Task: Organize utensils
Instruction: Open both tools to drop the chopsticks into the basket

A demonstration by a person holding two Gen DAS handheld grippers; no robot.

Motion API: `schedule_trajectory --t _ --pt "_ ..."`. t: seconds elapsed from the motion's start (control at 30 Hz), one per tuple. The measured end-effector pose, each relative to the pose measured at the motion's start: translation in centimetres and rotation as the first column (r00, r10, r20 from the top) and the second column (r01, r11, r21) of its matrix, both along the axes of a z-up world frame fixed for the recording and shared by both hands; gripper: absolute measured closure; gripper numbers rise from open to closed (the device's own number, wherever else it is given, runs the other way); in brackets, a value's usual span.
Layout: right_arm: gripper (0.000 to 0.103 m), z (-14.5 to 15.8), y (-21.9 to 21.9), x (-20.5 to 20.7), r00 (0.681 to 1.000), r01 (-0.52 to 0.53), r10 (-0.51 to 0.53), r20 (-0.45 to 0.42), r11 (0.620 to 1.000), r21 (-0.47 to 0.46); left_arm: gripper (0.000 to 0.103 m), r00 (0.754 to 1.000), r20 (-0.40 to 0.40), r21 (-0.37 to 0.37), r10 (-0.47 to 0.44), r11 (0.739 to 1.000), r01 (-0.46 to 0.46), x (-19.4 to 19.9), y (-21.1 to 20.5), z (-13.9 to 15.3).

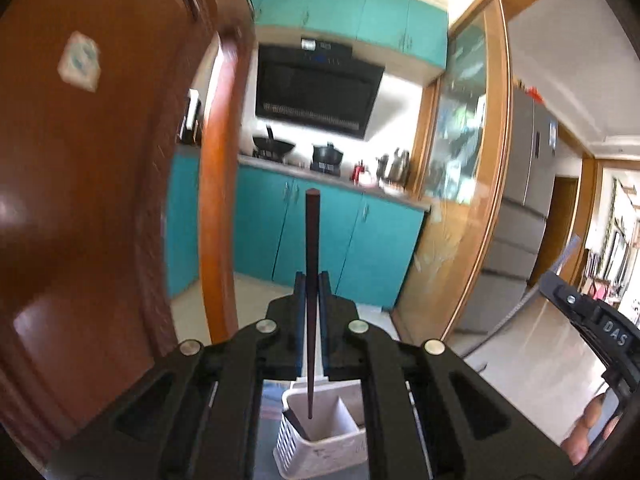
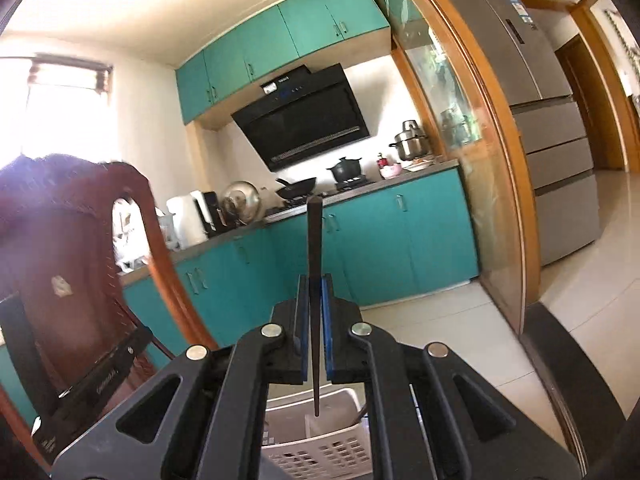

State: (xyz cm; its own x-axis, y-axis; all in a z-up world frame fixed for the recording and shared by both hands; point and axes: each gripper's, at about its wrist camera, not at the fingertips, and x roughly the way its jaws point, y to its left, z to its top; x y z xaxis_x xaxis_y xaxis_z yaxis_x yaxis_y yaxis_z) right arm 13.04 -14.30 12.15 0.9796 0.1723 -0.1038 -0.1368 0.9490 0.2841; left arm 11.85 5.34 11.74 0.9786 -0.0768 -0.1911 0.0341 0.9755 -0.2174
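While each gripper, left gripper (image 1: 311,280) and right gripper (image 2: 316,284), is clamped on a dark slender chopstick (image 1: 311,248) (image 2: 315,240), the white slotted plastic caddy (image 1: 320,446) (image 2: 320,454) sits below; judged next: lower both tips inside.

White letters "DAS" stand on a small black block on the other hand-held gripper (image 1: 592,328) at the right edge of the left wrist view. The range hood's badge (image 2: 269,88), the fridge label (image 2: 520,10) and the chair sticker (image 1: 78,60) are too blurred to read.

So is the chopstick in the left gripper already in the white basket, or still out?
Out. The left gripper is shut on the chopstick, whose lower tip hangs above the white basket.
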Motion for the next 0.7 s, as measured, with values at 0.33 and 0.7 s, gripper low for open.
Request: schedule_trajectory --t 0.33,0.7 --pt "0.096 -5.3 1.5 3.2 0.988 -0.04 0.029 -0.151 0.996 -0.074 0.096 0.994 -0.112 0.029 -0.022 0.999 0.025 2.1 -0.7 -3.8" --pt "0.064 -6.6 -0.6 -3.4 0.995 -0.073 0.066 -0.076 0.993 -0.098 0.073 0.993 -0.105 0.017 -0.063 0.998 0.065 0.5 -0.2 -4.6"
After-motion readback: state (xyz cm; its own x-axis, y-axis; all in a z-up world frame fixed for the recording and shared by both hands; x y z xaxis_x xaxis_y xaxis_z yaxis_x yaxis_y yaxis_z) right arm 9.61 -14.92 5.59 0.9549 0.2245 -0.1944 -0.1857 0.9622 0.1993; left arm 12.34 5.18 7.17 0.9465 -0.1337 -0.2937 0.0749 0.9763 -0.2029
